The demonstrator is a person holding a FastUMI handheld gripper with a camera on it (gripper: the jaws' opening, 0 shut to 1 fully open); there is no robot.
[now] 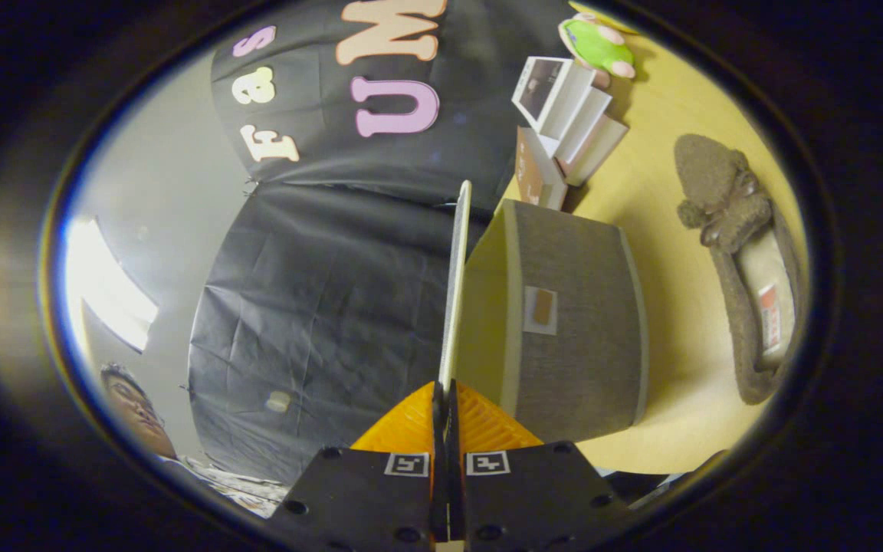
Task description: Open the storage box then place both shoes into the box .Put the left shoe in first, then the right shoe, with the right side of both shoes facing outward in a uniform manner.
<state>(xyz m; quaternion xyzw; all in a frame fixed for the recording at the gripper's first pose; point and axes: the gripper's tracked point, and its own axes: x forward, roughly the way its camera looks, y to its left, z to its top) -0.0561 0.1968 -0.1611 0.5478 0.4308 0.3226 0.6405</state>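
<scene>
The gripper (445, 399) is clamped on the lid (457, 276) of the storage box (572, 314), swung open — next, the shoe (748, 261) beside the box wants fetching.

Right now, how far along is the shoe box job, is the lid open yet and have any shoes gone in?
In hand: the gripper is shut on the thin edge of the lid, which stands swung away from the grey storage box, so the opening step looks under way or nearly done. Left to do: one brown shoe lies on the table beyond the box. I cannot see whether anything lies inside the box.
</scene>
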